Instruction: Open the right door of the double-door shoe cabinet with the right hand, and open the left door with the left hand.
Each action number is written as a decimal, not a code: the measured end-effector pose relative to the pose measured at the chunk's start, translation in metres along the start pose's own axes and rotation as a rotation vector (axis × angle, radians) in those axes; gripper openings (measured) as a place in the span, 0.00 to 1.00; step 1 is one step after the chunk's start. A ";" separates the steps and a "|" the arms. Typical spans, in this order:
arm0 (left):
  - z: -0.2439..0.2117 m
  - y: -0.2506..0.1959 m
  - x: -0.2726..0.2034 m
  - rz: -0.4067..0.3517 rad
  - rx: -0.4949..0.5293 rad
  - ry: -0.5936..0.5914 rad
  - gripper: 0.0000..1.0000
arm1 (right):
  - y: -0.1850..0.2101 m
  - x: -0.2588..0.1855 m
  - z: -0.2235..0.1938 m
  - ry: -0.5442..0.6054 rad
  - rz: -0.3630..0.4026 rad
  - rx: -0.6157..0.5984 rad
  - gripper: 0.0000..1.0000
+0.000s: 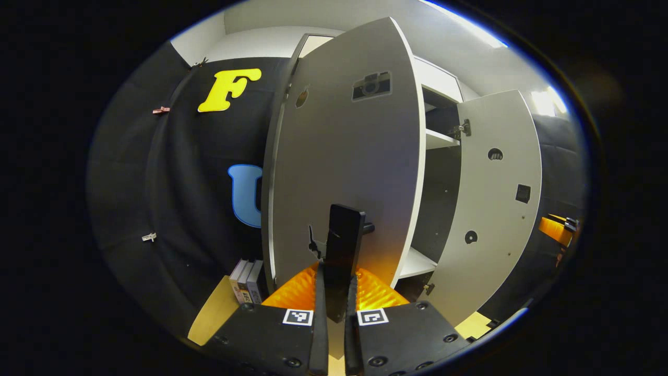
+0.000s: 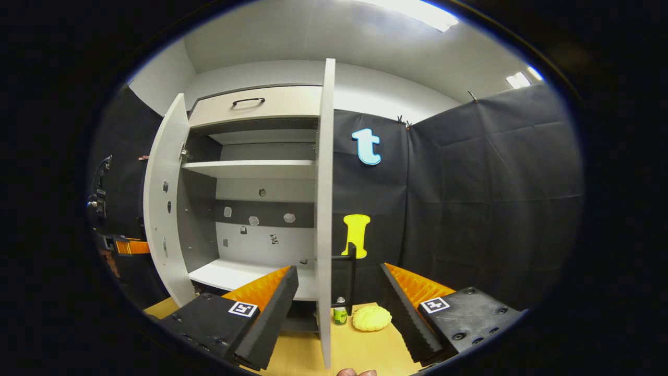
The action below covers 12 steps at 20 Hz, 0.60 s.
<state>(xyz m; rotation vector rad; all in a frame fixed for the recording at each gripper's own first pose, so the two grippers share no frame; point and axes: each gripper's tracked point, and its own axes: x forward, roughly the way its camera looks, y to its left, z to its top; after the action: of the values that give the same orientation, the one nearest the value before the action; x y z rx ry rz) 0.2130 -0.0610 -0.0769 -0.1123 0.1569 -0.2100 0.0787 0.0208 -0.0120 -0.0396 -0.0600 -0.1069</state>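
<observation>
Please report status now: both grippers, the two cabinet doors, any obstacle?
Left gripper shut on left door handle, left door swung open. Right gripper open, astride right door edge, door open. No obstacle seen.

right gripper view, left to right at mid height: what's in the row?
Other tool, held at the far left → open left door → cabinet interior with shelves → right door seen edge-on → its handle → black cloth wall.

My left gripper (image 1: 336, 308) has its fingers (image 1: 319, 313) pinched tight on the left door's handle (image 1: 342, 250). My right gripper (image 2: 334, 313) holds its fingers (image 2: 271, 308) spread wide, gripping nothing.
</observation>
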 end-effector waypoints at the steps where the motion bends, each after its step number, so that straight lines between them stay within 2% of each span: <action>1: 0.000 0.001 -0.001 -0.001 -0.001 -0.001 0.17 | 0.004 -0.003 -0.001 0.001 0.004 -0.001 0.96; 7: 0.002 0.007 -0.006 0.014 -0.004 -0.017 0.16 | 0.034 -0.012 -0.004 0.011 0.030 0.031 0.97; 12: 0.005 0.026 -0.012 0.072 0.005 -0.038 0.15 | 0.054 -0.015 -0.005 0.017 0.058 0.018 0.97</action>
<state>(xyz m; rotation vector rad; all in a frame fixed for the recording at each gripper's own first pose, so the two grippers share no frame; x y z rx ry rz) 0.2078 -0.0332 -0.0731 -0.1058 0.1227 -0.1366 0.0700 0.0761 -0.0201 -0.0225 -0.0429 -0.0483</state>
